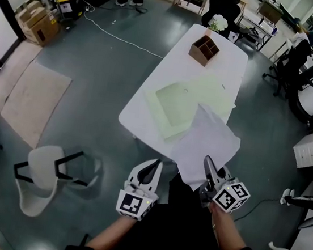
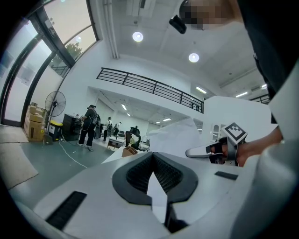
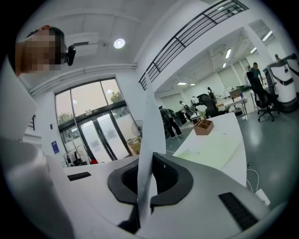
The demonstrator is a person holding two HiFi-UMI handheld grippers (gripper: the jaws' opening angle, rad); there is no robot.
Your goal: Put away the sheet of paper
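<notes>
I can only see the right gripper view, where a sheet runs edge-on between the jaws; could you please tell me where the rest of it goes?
Observer: In the head view the sheet of paper spreads from the right gripper towards the white table, its far corner overlapping the pale green sheets there.
Operator: Thank you. Where is the other gripper?
Observer: The left gripper is beside the right one, short of the table, apart from the sheet's left edge.
Operator: Anything on the floor nearby?
Observer: A white chair stands left of the table's near end.
</notes>
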